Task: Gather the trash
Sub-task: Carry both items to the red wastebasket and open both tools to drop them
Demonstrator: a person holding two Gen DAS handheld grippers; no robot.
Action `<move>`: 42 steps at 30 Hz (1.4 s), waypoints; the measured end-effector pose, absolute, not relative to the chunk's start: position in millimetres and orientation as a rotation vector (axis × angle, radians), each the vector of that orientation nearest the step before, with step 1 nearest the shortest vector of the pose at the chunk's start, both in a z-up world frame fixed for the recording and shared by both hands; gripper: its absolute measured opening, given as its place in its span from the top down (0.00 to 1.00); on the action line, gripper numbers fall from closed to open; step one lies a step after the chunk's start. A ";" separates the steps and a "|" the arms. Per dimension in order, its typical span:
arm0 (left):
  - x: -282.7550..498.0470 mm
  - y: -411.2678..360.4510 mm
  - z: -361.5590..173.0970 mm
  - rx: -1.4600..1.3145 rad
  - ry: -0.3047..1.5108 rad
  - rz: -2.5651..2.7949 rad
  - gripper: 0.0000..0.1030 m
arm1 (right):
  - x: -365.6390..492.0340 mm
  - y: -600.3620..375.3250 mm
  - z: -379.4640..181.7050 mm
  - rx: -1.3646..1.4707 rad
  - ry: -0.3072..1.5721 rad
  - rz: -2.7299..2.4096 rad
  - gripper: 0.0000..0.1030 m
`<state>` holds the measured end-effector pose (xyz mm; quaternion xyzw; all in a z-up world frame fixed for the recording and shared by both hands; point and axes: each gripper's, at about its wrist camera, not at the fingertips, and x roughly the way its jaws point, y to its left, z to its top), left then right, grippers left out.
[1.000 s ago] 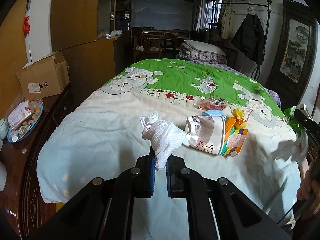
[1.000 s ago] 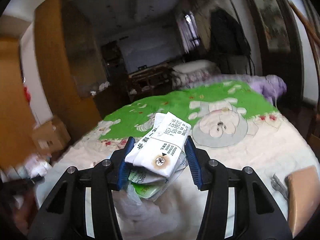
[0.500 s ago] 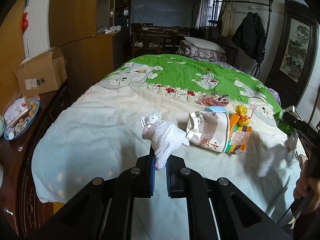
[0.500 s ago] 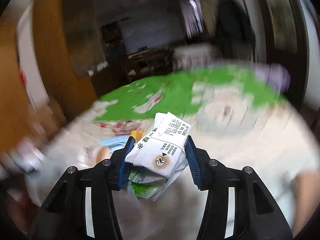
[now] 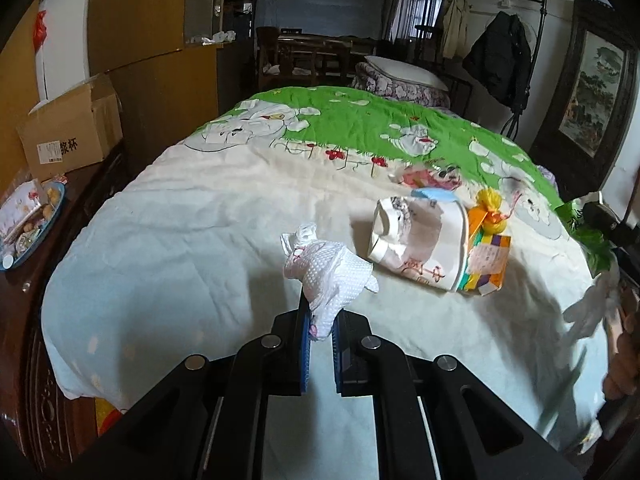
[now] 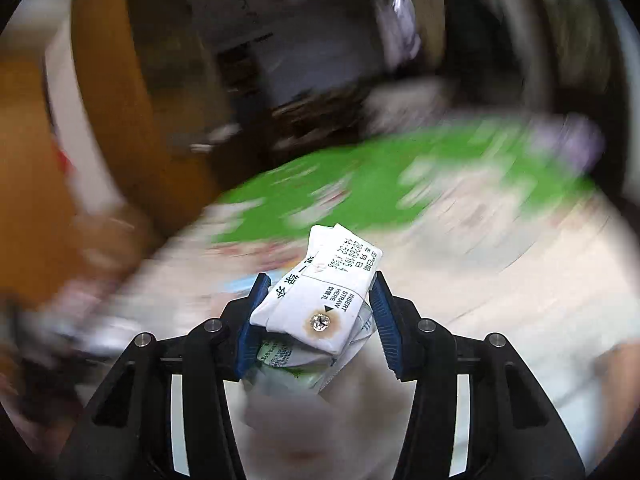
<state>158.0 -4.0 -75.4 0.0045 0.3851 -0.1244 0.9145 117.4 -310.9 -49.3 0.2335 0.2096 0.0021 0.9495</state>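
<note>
Two grippers are working and both are carrying trash. The left gripper (image 5: 320,322) is pinching a crumpled white tissue (image 5: 330,276) between its blue pads, jaws pressed nearly together, and the wad is sticking up and forward over the pale end of the quilt (image 5: 192,216). Its lower end is tucked down between the pads, out of sight.

Beyond it on the quilt a torn paper cup (image 5: 420,240) is lying on its side, touching an orange and purple carton (image 5: 490,258) on its right. A yellow tuft is sitting behind the carton, and a pink wrapper (image 5: 430,176) and something light blue are peeking out past the cup, too hidden to name. At the right edge, green packaging and part of a hand are cut off by the frame.

Over in the right wrist view, the right gripper (image 6: 316,320) is clamping a flattened white drink carton (image 6: 320,300), straw hole facing up, with a green-printed wrapper (image 6: 284,360) bunched beneath it. Everything behind it is smeared by motion blur: only green and cream bedding and brown furniture are coming through.
</note>
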 end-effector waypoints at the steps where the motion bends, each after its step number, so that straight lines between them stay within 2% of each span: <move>1: 158.1 -3.7 -76.4 0.008 0.795 -0.256 0.91 | 116.0 -309.0 -49.8 0.428 0.409 -0.057 0.51; 10: 154.1 -9.3 -78.2 0.021 0.789 -0.288 0.91 | 128.4 -332.2 -65.1 0.673 0.454 0.151 0.51; 18: 147.3 8.1 -64.8 -0.004 0.766 -0.266 0.91 | 117.8 -289.8 -41.4 0.528 0.419 0.191 0.51; 29: 88.8 97.9 -40.8 -0.024 0.742 -0.123 0.91 | 97.5 -204.6 -26.8 0.447 0.466 0.379 0.51; 33: 63.4 149.7 -53.8 -0.064 0.801 -0.034 0.91 | 96.0 -166.5 -28.0 0.405 0.508 0.455 0.51; 38: 47.5 202.4 -98.2 -0.123 0.941 0.045 0.90 | 103.3 -113.5 -36.0 0.343 0.585 0.535 0.51; 39: 47.7 209.2 -110.2 -0.133 0.974 0.047 0.88 | 105.1 -103.4 -38.0 0.324 0.601 0.545 0.51; 40: 48.9 213.3 -120.4 -0.139 1.003 0.047 0.79 | 105.6 -96.7 -39.2 0.311 0.610 0.549 0.50; 41: 49.6 217.2 -127.9 -0.144 1.024 0.051 0.52 | 106.6 -88.4 -40.9 0.294 0.623 0.554 0.50; 42: 51.8 221.8 -137.4 -0.153 1.052 0.067 0.38 | 107.4 -81.7 -42.2 0.281 0.633 0.558 0.50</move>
